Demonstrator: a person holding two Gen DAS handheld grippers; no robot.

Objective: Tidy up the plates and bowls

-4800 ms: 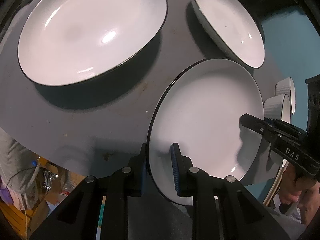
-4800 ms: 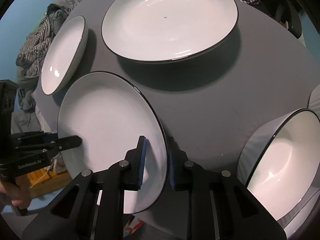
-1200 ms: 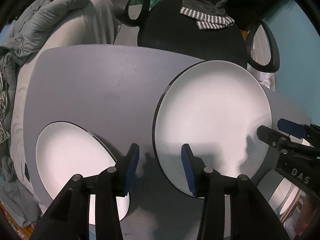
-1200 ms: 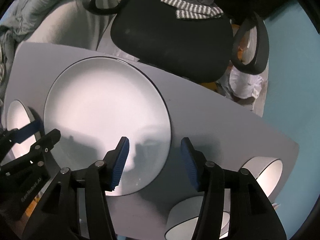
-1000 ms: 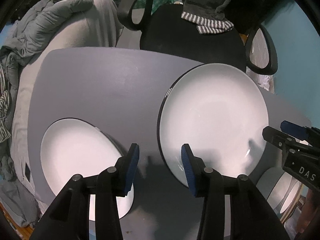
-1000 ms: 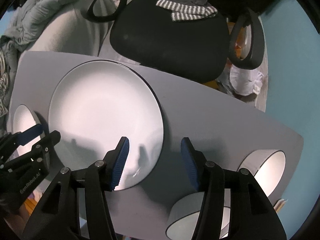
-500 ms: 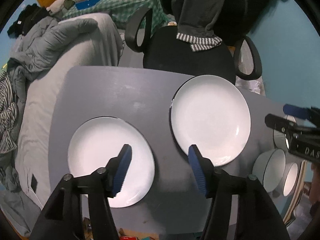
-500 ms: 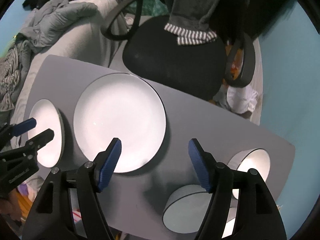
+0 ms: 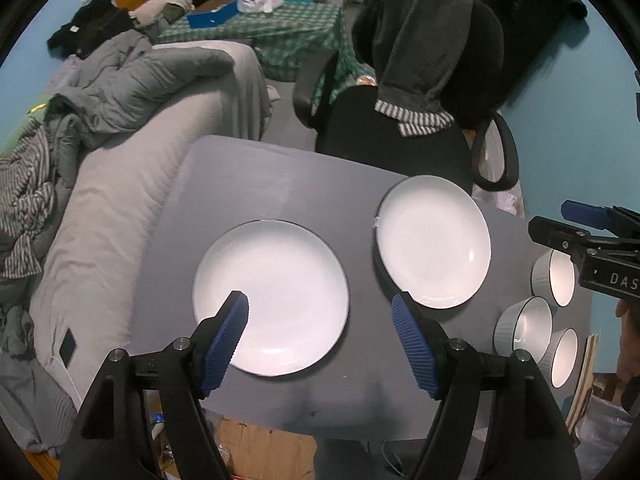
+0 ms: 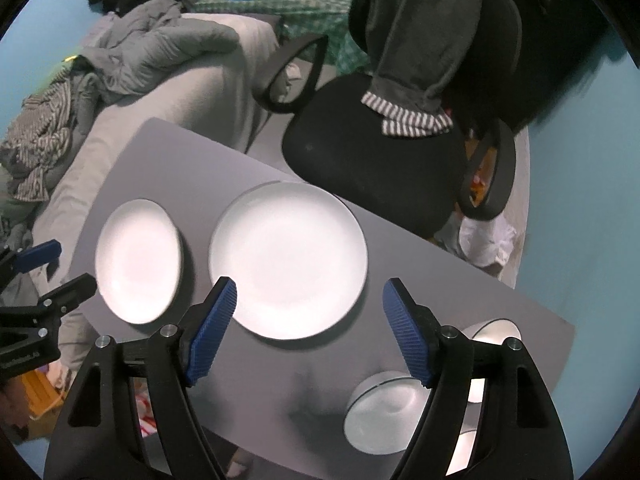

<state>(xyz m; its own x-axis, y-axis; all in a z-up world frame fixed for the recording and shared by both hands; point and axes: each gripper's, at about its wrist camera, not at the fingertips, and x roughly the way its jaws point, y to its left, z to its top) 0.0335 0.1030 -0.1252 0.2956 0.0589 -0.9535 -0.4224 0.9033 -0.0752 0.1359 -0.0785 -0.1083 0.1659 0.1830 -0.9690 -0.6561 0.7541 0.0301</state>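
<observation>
On the grey table [image 9: 256,184] two white plates with dark rims are laid flat, side by side and apart: the left plate [image 9: 272,296] and the right plate [image 9: 434,242]. Three white bowls [image 9: 524,330] are grouped close together at the right edge of the table. Above the plates the left gripper [image 9: 320,340] is held with its jaws wide apart; they have just been opening, and nothing is between them. The right gripper [image 10: 308,330] is likewise released, just opened and empty. Beyond the table a black office chair [image 10: 376,160] is seen.
</observation>
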